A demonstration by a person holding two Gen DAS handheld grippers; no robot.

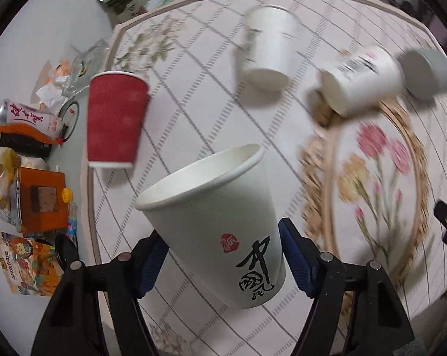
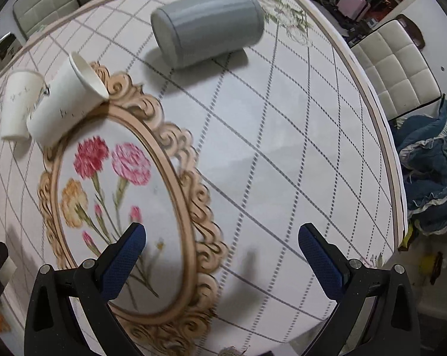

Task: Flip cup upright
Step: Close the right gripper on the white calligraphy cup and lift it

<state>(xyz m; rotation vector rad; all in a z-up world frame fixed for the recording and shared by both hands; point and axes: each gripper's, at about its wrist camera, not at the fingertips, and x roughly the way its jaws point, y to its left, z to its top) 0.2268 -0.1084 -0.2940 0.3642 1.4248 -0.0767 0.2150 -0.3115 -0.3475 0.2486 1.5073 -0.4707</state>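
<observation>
**Cup in left grip, mouth tilted up**

While my right gripper hung open and empty, my left gripper clamped the white cup above the table, long axis leaning away-left, rim uppermost.

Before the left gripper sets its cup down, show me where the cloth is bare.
Bare cloth lies ahead of the right gripper, between the flower frame, the grey cup and the table edge. A smaller patch sits between the held cup and the red cup. The two white cups crowd the frame's far end.
</observation>
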